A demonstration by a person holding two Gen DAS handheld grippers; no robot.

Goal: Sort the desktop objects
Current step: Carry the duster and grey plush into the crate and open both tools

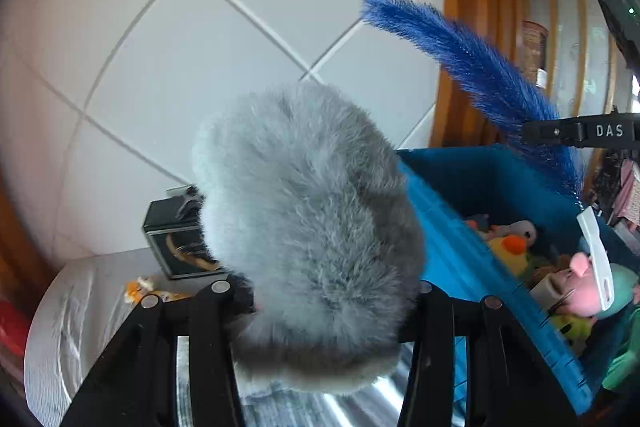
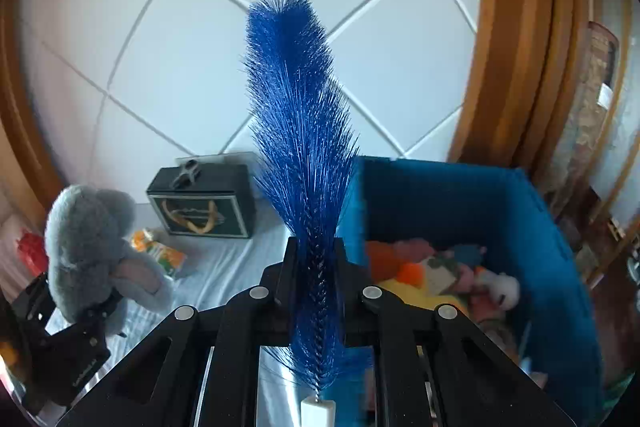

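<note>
My left gripper (image 1: 320,299) is shut on a grey plush toy (image 1: 308,227) and holds it up above the table; the toy fills the middle of the left wrist view and also shows in the right wrist view (image 2: 92,247). My right gripper (image 2: 316,247) is shut on a blue bottle brush (image 2: 300,131), bristles pointing up, white handle (image 2: 318,413) at the bottom. In the left wrist view the brush (image 1: 472,67) and its white handle (image 1: 596,255) hang over the blue storage box (image 1: 452,239), which holds several plush toys.
A dark box (image 2: 204,199) with glasses on top stands at the back by the tiled wall. Orange packets (image 2: 160,251) lie on the grey table (image 2: 224,267). A red item (image 2: 30,251) is far left. The blue box (image 2: 540,239) stands right, beside a wooden frame (image 2: 516,47).
</note>
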